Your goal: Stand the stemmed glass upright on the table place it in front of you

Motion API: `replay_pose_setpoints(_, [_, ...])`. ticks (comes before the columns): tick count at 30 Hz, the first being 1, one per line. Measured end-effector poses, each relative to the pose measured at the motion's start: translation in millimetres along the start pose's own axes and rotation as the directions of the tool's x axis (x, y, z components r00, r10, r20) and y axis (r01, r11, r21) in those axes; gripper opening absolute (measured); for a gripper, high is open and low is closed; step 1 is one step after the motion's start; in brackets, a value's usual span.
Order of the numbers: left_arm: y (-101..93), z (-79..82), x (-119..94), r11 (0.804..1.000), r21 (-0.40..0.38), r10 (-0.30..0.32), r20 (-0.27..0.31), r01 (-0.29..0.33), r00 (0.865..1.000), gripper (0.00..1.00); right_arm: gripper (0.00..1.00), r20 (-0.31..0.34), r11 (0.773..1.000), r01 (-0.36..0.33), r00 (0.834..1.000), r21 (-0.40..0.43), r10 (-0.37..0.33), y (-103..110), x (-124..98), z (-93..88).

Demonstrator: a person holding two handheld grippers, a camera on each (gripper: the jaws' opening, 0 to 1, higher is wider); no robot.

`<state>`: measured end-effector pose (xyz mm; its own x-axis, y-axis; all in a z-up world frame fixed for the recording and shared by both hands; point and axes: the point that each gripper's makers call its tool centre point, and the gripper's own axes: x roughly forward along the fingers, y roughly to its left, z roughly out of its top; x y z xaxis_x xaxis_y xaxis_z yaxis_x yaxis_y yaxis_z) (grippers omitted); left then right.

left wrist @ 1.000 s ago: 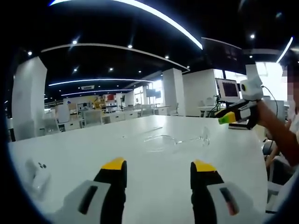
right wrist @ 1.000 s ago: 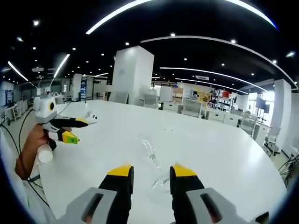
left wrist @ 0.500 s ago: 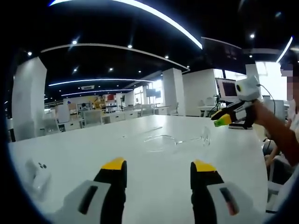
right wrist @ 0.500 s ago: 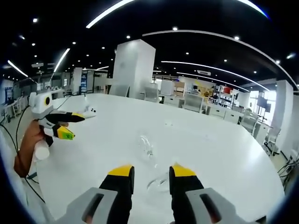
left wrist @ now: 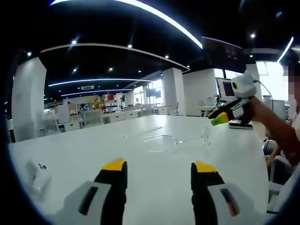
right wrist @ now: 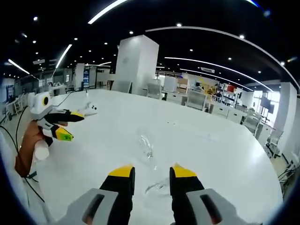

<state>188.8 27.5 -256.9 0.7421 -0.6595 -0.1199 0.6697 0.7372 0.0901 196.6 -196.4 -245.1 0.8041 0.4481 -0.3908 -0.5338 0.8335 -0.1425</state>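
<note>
Worktop: broad white worktop (left wrist: 154, 178) (right wrist: 225, 154), glossy, with open surface around the glass.
Surroundings: open-plan hall beyond the worktop edge; white square pillar (right wrist: 135, 65), rows of white desks and chairs, ceiling strip lights. Dark monitor (left wrist: 229, 89) behind the right tongs in the left gripper view. No readable writing or brand marks.
Left tongs: yellow-tipped grey left tongs (left wrist: 159, 166), jaws spread wide, nothing between them, above bare worktop. Also seen in the right gripper view (right wrist: 63, 125), held in a hand (right wrist: 29, 147), jaws parted.
Right tongs: yellow-tipped grey right tongs (right wrist: 150, 171), jaws apart with a gap, pinching nothing; base of the glass lies just beyond the tips. In the left gripper view (left wrist: 220, 116), raised above the worktop near the glass's foot end.
Clear stemmed glass: clear stemmed glass (left wrist: 176, 139) (right wrist: 149, 154) lying on its side on the worktop, between the two tongs, touched by neither.
Small object: small white object with dark dots (left wrist: 37, 176) (right wrist: 91, 110) on the worktop near the left tongs; identity unclear.
</note>
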Motion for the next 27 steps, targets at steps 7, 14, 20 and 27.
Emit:
replay_pose_setpoints(7, [-0.4, 0.0, 0.3, 1.0, -0.001, -0.003, 0.001, 0.003, 1.0, 0.55, 0.33, -0.036, 1.0, -0.026, 0.999, -0.007, 0.026, -1.5, 7.2, -2.1])
replay_pose_setpoints(14, [-0.8, -0.3, 0.3, 1.0, 0.002, -0.005, 0.001, 0.005, 1.0, 0.55, 0.33, -0.067, 0.999, -0.044, 0.997, -0.011, 0.043, -1.5, 9.8, -5.5])
replay_pose_setpoints(20, [-1.5, -1.5, 0.5, 1.0, 0.004, -0.008, -0.006, 0.008, 1.0, 0.54, 0.33, -0.077, 0.999, -0.046, 0.996, -0.014, 0.045, -2.9, 11.6, -5.1])
replay_pose_setpoints(27, [-1.7, -1.7, 0.3, 1.0, 0.004, -0.008, -0.006, 0.008, 1.0, 0.54, 0.33, -0.099, 0.998, -0.048, 0.994, -0.03, 0.044, -4.2, 16.2, -4.0])
